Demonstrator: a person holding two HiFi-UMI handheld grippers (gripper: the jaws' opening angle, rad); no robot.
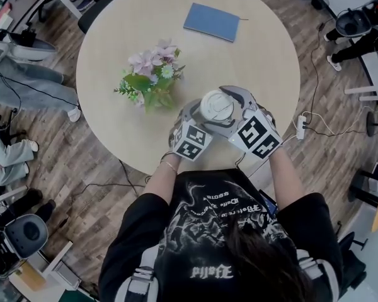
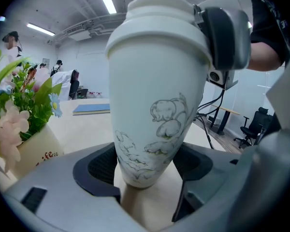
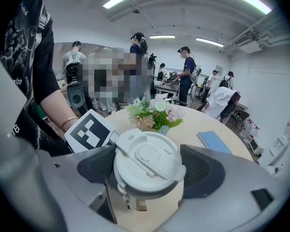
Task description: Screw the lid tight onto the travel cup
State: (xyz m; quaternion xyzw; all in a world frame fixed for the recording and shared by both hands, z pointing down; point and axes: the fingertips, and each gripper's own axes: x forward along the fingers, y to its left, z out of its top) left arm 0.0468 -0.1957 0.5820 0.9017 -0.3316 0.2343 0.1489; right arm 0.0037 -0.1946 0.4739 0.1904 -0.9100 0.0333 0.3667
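While the travel cup (image 2: 154,105) stood upright near the front edge of the table (image 1: 252,61), long axis vertical and lid (image 3: 147,163) uppermost, the left tongs (image 2: 145,167) clamped its lower body and the right tongs (image 3: 150,169) gripped the lid.

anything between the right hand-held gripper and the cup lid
Nothing visible. The right hand-held gripper has its jaws closed directly on the round white plastic lid atop the white illustrated travel cup, which the left hand-held gripper clamps low down.

Round beige table (image 1: 113,49) bears potted flowers (image 1: 152,82), blue notebook (image 1: 211,22) and the travel cup (image 1: 217,106)
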